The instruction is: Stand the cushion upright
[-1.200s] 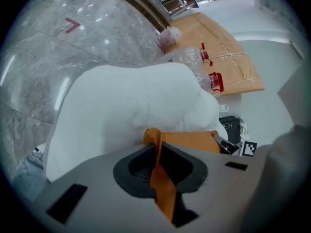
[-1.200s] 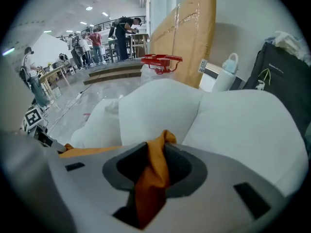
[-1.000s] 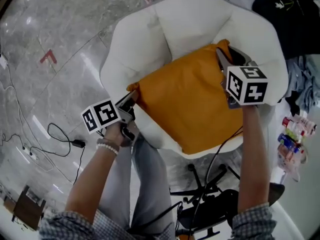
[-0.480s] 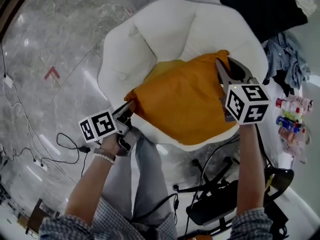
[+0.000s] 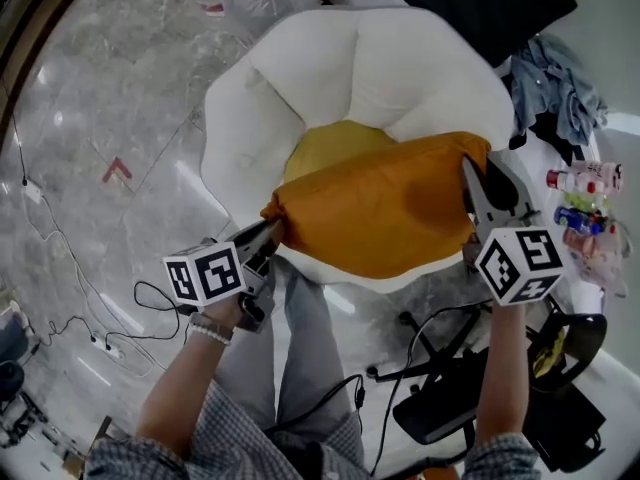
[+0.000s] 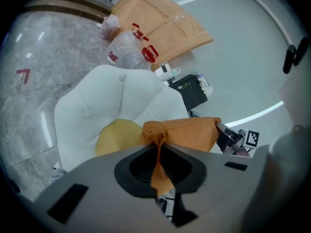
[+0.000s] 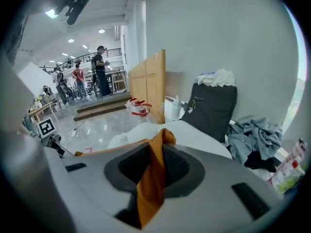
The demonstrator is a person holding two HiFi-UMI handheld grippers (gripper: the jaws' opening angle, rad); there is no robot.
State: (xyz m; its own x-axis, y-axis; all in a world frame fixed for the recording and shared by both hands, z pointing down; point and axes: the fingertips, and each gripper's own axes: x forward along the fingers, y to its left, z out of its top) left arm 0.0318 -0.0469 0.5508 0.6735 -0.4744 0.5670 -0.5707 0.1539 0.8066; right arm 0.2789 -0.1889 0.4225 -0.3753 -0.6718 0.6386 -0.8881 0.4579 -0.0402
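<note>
An orange cushion (image 5: 380, 208) hangs lifted over the seat of a white padded chair (image 5: 400, 68), stretched between my two grippers. My left gripper (image 5: 268, 236) is shut on its left corner; in the left gripper view the orange fabric (image 6: 189, 130) is pinched between the jaws of that gripper (image 6: 158, 154). My right gripper (image 5: 472, 183) holds the cushion's right corner, and its jaws are closing on it. In the right gripper view, a fold of the cushion (image 7: 163, 137) is pressed between the jaws of the right gripper (image 7: 150, 178). A yellow seat pad (image 5: 330, 148) shows under the cushion.
A black bag (image 5: 490, 8) and a heap of clothes (image 5: 560, 78) lie behind the chair at the right. Bottles (image 5: 585, 198) stand at the far right. A black swivel-chair base (image 5: 460, 398) is near my legs. Cables (image 5: 100, 308) run over the marble floor at the left.
Both grippers have risen with the cushion. It lay flat on the seat before and now hangs clear of it, uncovering the yellow seat pad.
</note>
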